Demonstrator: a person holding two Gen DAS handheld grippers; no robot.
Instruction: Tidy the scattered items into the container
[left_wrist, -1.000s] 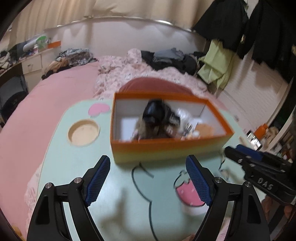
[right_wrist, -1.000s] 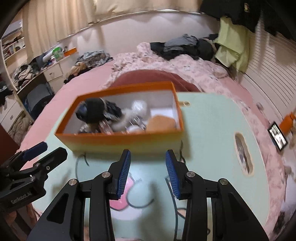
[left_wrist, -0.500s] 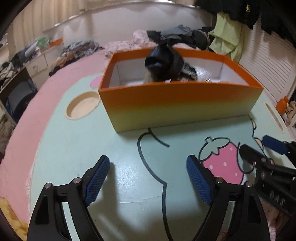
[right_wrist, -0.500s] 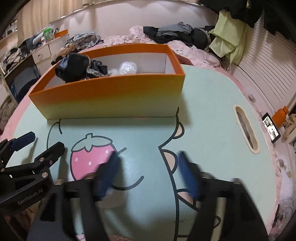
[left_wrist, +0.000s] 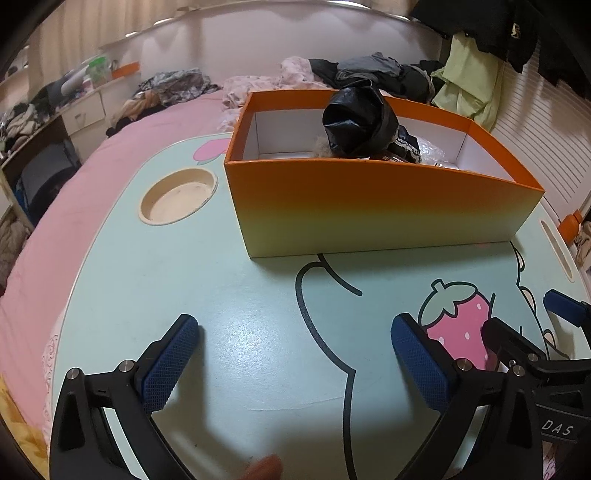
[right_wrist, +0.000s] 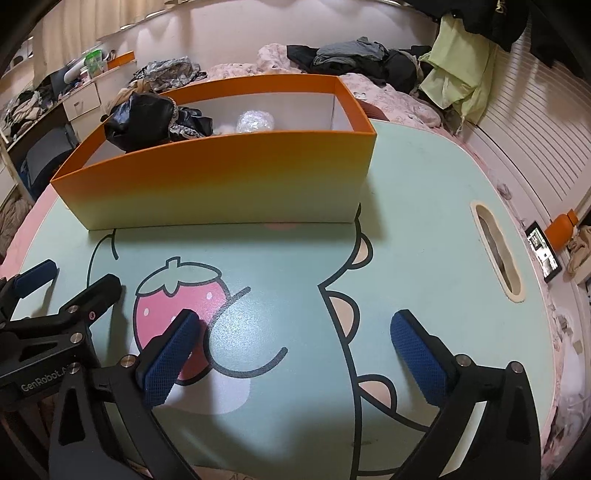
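Hovering wide-open, empty left hand-held gripper, right hand-held gripper likewise, bare tabletop before orange box.

Box: orange fading to yellow, white inside. Bag in it: glossy black. Counter: mint green, black line drawing, pink strawberry with white dots. Gripper pads: blue, cross-hatched. Bed: pink.

Dim warm indoor light, soft shadows, sharp focus, strong fisheye-bent edges.
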